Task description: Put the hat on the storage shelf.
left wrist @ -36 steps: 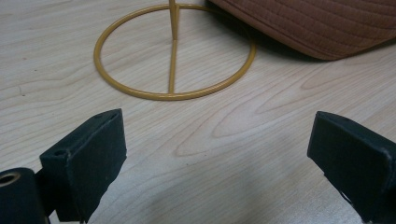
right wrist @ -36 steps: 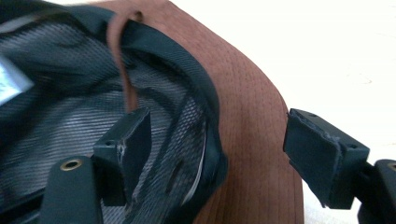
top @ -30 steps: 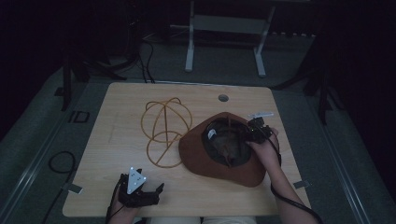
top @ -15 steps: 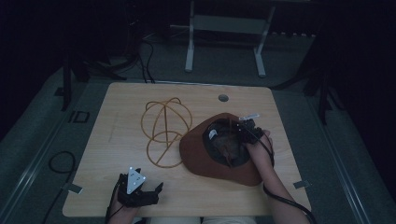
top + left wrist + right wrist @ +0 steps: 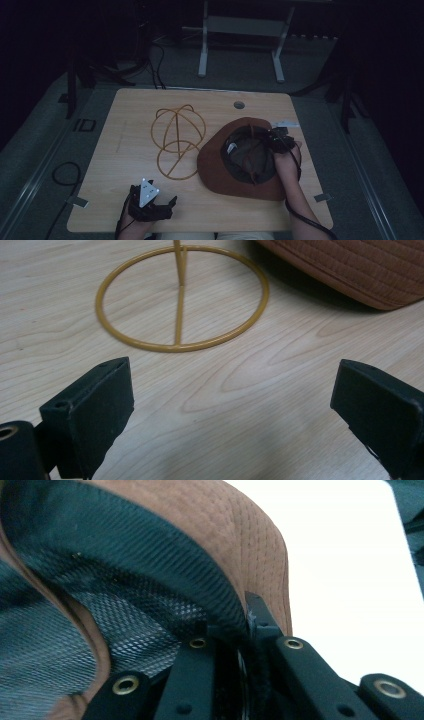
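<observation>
Brown quilted wide-brimmed hat (image 5: pixel 240 162) lies crown-down at the counter's (image 5: pixel 125 150) four o'clock; soft and light, I judge, best pinched at the band. Left gripper (image 5: pixel 235 410) gapes wide, empty, facing the yellow wire stand (image 5: pixel 182 297). Right gripper (image 5: pixel 235 645) clamps the hat's mesh-lined edge.

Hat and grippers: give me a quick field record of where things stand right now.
hat: brown, upside down on table, mesh lining up
right gripper: shut on hat, jaws pinching the inner band and brim
left gripper: open, empty, near table's front edge
wire stand: yellow, left of the hat, base ring flat on the table
contact between stand and hat: cannot tell
</observation>
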`<action>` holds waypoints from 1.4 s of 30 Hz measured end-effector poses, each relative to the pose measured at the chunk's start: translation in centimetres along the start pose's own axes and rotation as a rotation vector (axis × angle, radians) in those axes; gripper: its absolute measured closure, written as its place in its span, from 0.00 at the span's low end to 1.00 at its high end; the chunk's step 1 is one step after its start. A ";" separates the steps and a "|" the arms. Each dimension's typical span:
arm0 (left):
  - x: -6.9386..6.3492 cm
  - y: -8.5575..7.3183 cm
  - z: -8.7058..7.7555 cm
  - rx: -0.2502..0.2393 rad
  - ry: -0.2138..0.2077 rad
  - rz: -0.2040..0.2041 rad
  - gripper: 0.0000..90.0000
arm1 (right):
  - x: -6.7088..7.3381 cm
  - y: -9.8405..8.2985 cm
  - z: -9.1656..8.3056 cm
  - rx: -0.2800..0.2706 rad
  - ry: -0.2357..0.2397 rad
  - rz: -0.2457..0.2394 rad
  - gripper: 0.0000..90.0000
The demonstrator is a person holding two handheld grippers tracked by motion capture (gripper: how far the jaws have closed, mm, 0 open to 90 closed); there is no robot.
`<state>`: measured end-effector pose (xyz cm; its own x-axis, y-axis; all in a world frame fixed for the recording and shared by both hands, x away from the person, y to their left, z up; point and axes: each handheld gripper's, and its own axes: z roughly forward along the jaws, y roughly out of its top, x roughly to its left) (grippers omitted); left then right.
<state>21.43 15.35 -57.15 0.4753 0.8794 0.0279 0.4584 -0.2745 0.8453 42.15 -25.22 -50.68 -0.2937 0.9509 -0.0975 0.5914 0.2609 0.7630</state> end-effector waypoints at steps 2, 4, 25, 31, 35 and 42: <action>-0.2 0.4 0.2 0.002 -0.003 0.003 0.05 | -0.5 0.1 -1.0 -0.026 0.016 0.020 0.94; -0.6 0.8 0.4 0.003 -0.007 0.014 0.05 | -1.0 0.2 -2.0 -0.049 0.028 0.032 0.94; -6.9 7.9 3.8 0.011 -0.160 0.160 0.06 | -3.4 -1.5 -9.5 -0.211 0.042 0.104 0.94; -8.3 10.3 4.6 0.006 -0.201 0.188 0.06 | -3.4 -2.1 -10.2 -0.229 0.042 0.119 0.94; -9.4 12.7 4.6 -0.016 -0.183 0.225 0.06 | -3.2 -2.2 -10.6 -0.231 0.046 0.115 0.94; -10.9 17.0 5.4 -0.056 -0.220 0.235 0.06 | -3.2 -2.0 -11.3 -0.246 0.057 0.113 0.94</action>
<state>28.11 -1.04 -46.00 0.7168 0.6877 0.1153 0.2778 -0.4333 0.8574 33.42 -30.69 -44.67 -0.2823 0.9589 0.0284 0.4244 0.0983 0.9001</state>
